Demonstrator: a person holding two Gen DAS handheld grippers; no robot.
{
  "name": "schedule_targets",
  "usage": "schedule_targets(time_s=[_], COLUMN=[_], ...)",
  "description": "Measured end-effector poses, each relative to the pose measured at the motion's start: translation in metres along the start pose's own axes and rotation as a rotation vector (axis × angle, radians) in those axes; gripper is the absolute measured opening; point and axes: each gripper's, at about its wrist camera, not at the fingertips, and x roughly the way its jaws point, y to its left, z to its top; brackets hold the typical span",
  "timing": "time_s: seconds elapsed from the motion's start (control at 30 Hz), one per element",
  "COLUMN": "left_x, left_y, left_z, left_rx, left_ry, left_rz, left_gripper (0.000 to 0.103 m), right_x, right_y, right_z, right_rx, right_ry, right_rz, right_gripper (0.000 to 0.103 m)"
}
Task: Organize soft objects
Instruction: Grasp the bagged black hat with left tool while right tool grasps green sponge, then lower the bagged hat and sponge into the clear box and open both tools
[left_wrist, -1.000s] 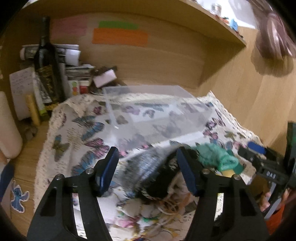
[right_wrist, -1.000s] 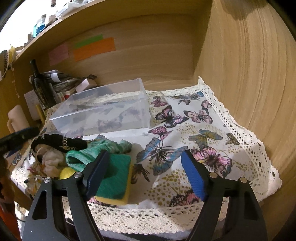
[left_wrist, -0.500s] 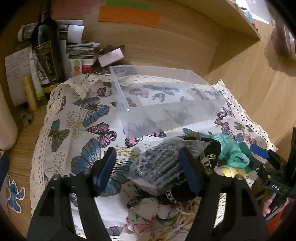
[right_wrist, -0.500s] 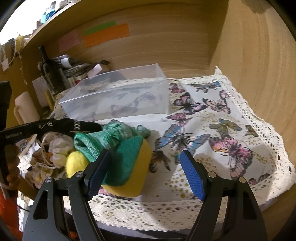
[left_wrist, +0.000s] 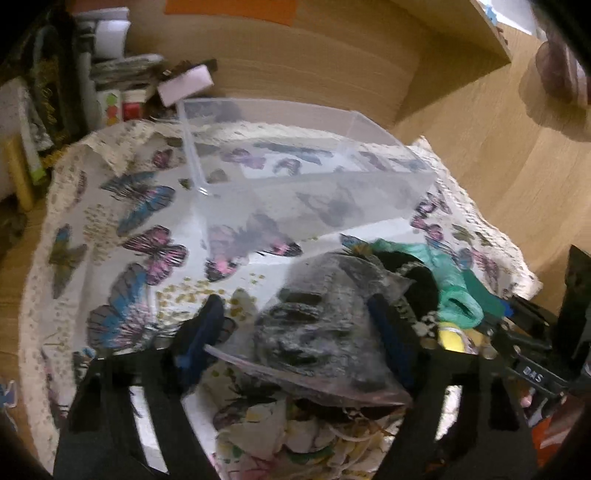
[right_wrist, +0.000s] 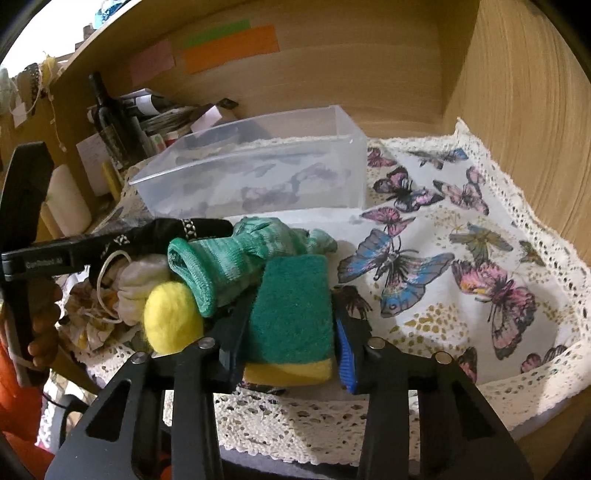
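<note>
Only the right view shows: the right tool (right_wrist: 290, 334) squeezing a green and yellow sponge (right_wrist: 291, 317) from both sides.
Only the left view shows: the left tool (left_wrist: 295, 332) around a clear bag of grey stuff (left_wrist: 325, 332).
Left tool: its fingers are wide apart; the picture is blurry, so I cannot tell if they touch the bag.
Right tool: clamped on the sponge, at the front edge of the butterfly cloth (right_wrist: 461, 266).
Soft pile: a green sock (right_wrist: 229, 258), a yellow ball (right_wrist: 171, 319) and a black band (right_wrist: 184, 230) lie together just left of the sponge.
Box: a clear box (right_wrist: 258, 177) sits behind the pile on the cloth.
Behind: a dark bottle (right_wrist: 110, 122) and papers stand past the box.
</note>
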Motion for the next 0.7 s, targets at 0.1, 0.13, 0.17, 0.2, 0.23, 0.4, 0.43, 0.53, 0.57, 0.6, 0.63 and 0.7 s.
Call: schedule_targets(time_s=[0.1, 0.13, 0.17, 0.2, 0.23, 0.4, 0.43, 0.53, 0.57, 0.6, 0.63, 0.7], left_x=[-0.001, -0.002, -0.004, -0.007, -0.009, -0.027, -0.03, -0.042, -0.045, -0.049, -0.053, -0.059], left_y=[-0.002, -0.005, -0.007, -0.01, -0.014, -0.025, -0.025, -0.024, -0.023, -0.022, -0.022, -0.022], left_z=[0.0, 0.0, 0.0, 0.0, 0.001, 0.007, 0.009, 0.017, 0.019, 0.022, 0.025, 0.032], left_rx=[0.017, 0.033, 0.041, 0.058, 0.074, 0.122, 0.123, 0.113, 0.112, 0.109, 0.107, 0.103], left_ry=[-0.007, 0.001, -0.009, -0.025, -0.038, -0.117, -0.128, -0.165, -0.174, -0.189, -0.202, -0.229], left_rz=[-0.026, -0.039, -0.033, -0.02, -0.007, 0.054, 0.056, 0.055, 0.055, 0.058, 0.062, 0.075], left_gripper=[0.048, 0.044, 0.042, 0.037, 0.034, 0.03, 0.03, 0.03, 0.03, 0.03, 0.03, 0.03], right_x=[-0.004, -0.005, -0.005, -0.006, -0.008, -0.015, -0.016, -0.023, -0.025, -0.026, -0.028, -0.032], right_y=[0.0, -0.001, -0.003, -0.005, -0.007, -0.015, -0.016, -0.016, -0.016, -0.015, -0.014, -0.011], right_z=[0.002, 0.003, 0.005, 0.006, 0.007, 0.016, 0.018, 0.027, 0.03, 0.033, 0.038, 0.046], right_rx=[-0.022, -0.021, -0.017, -0.015, -0.01, 0.006, 0.008, 0.003, -0.001, -0.005, -0.011, -0.025], right_ry=[-0.038, -0.044, -0.049, -0.054, -0.062, -0.098, -0.107, -0.14, -0.152, -0.161, -0.175, -0.208], right_rz=[-0.021, -0.028, -0.035, -0.04, -0.048, -0.075, -0.078, -0.087, -0.088, -0.088, -0.091, -0.1], right_gripper=[0.035, 0.035, 0.035, 0.035, 0.035, 0.035, 0.035, 0.035, 0.035, 0.035, 0.035, 0.035])
